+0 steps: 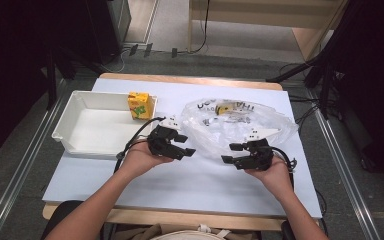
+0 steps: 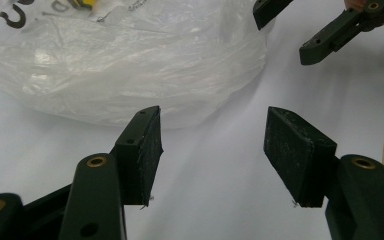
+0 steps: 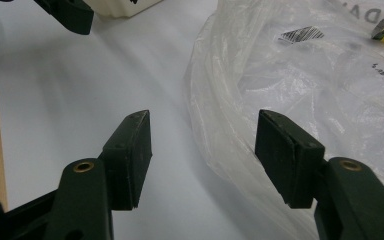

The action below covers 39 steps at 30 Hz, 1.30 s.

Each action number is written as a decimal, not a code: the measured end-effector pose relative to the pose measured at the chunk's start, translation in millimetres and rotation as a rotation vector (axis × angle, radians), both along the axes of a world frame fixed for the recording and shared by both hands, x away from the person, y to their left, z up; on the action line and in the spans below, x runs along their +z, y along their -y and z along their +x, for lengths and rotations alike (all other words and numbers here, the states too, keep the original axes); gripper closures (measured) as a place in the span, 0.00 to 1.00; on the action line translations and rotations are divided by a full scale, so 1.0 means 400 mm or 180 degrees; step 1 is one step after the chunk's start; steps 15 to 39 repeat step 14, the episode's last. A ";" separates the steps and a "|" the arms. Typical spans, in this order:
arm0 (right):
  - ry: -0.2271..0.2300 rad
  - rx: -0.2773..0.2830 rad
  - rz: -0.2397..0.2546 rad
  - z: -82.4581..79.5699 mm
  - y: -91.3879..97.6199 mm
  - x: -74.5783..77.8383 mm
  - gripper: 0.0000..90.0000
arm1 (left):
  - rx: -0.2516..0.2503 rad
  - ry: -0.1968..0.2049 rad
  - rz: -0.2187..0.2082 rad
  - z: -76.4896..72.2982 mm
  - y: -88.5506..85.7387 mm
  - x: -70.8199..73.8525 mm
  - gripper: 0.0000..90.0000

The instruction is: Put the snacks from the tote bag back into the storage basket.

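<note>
**Two grippers flanking a plastic bag**

Nearest the person, the left gripper (image 1: pixel 180 145) and right gripper (image 1: pixel 232 153) face each other above the counter (image 1: pixel 190 175), both with jaws spread and nothing between them. Just beyond lies the crumpled plastic bag (image 1: pixel 237 122) (translucent, printed). Farther left, a white tray (image 1: pixel 75 107) holds a yellow carton (image 1: pixel 139 105).

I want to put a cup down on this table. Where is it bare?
Bare: the near strip in front of the white tray and plastic bag. Crowded: between left gripper and right gripper, by the bag.
</note>
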State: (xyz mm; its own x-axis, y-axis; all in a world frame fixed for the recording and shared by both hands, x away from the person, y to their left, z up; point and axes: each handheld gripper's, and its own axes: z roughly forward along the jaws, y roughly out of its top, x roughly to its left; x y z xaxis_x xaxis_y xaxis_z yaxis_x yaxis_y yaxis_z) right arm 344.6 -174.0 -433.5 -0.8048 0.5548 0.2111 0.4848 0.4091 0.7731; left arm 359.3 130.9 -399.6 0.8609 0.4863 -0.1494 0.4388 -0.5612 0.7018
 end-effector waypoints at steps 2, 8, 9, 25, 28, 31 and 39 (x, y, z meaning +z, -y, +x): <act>0.0005 0.0001 -0.0002 0.000 0.000 0.000 0.46 | -0.0018 -0.0015 0.0011 -0.002 0.005 -0.004 0.45; 0.0025 0.0014 -0.0009 0.000 -0.001 -0.001 0.46 | -0.0059 -0.0028 0.0025 -0.003 0.009 -0.012 0.45; 0.0025 0.0022 -0.0016 0.000 -0.001 -0.001 0.46 | -0.0078 -0.0018 0.0046 -0.004 0.010 -0.013 0.44; 0.0018 0.0074 -0.0029 -0.001 -0.003 -0.002 0.46 | -0.0198 -0.0012 0.0092 -0.004 0.008 -0.023 0.45; 0.0018 0.0074 -0.0029 -0.001 -0.003 -0.002 0.46 | -0.0198 -0.0012 0.0092 -0.004 0.008 -0.023 0.45; 0.0018 0.0074 -0.0029 -0.001 -0.003 -0.002 0.46 | -0.0198 -0.0012 0.0092 -0.004 0.008 -0.023 0.45; 0.0018 0.0074 -0.0029 -0.001 -0.003 -0.002 0.46 | -0.0198 -0.0012 0.0092 -0.004 0.008 -0.023 0.45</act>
